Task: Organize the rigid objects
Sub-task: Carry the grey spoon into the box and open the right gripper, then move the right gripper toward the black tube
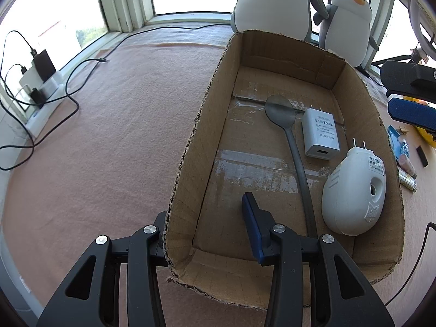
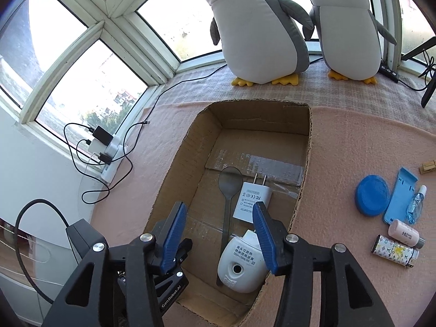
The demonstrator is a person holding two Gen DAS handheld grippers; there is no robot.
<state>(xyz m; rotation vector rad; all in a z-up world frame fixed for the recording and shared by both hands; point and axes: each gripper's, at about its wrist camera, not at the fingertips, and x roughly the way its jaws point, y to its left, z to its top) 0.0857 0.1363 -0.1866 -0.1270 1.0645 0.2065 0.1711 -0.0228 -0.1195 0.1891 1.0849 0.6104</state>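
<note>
Pressed together astride the near-left wall of a cardboard box (image 1: 190,163), one finger outside and the blue pad inside: left tongs (image 1: 207,223), at the bottom of the left wrist view. Spread wide with nothing between the pads: right tongs (image 2: 218,209), poised over the box's near end in the lower middle of the right wrist view.

On the box floor, right of the left tongs' inner pad: a grey spoon (image 1: 280,111), bowl toward the far end and handle running down toward the tongs. Just right of the spoon's bowl, a white adapter (image 1: 321,136), prongs pointing away. Nearer and at lower right, against the right wall, a white plug-in device (image 1: 354,190). In the right wrist view, lying below the right tongs' fingers, apart from both pads.

Outside the box, at the right edge of that view on a pink cloth (image 2: 354,150): a blue lid (image 2: 372,194), a blue holder (image 2: 399,193), a pink bottle (image 2: 403,231) and a patterned lighter (image 2: 395,250). Along the top, two plush penguins (image 2: 259,27) before the window.
</note>
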